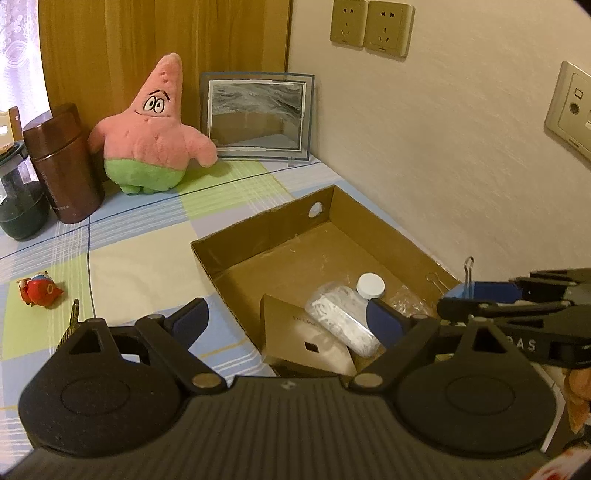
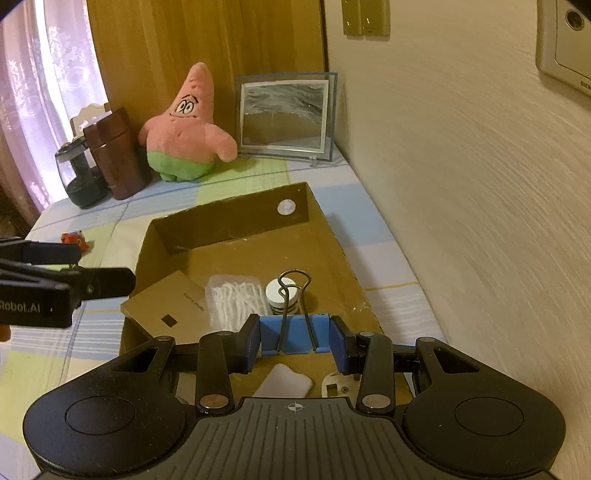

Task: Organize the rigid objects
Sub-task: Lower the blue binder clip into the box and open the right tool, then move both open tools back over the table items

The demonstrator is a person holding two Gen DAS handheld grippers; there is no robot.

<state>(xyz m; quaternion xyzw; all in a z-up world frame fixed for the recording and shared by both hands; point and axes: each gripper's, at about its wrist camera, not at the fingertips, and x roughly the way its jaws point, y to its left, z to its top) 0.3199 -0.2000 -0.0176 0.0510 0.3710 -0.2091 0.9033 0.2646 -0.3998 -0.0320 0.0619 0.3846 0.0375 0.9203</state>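
My right gripper (image 2: 294,338) is shut on a blue binder clip (image 2: 293,334) and holds it above the near end of the open cardboard box (image 2: 236,221). The clip also shows in the left wrist view (image 1: 480,290), at the box's right rim. The box holds a tan card box (image 2: 166,306), a clear bag of white pieces (image 2: 236,301), a white-capped jar (image 2: 280,291), a white pad (image 2: 282,382) and a white plug (image 2: 340,386). My left gripper (image 1: 288,319) is open and empty over the box's near left corner (image 1: 207,254).
A small red toy (image 1: 38,293) lies on the checked tablecloth left of the box. At the back stand a pink star plush (image 1: 155,129), a brown flask (image 1: 62,166), a dark jar (image 1: 18,199) and a picture frame (image 1: 258,114). A wall with sockets (image 1: 369,27) runs along the right.
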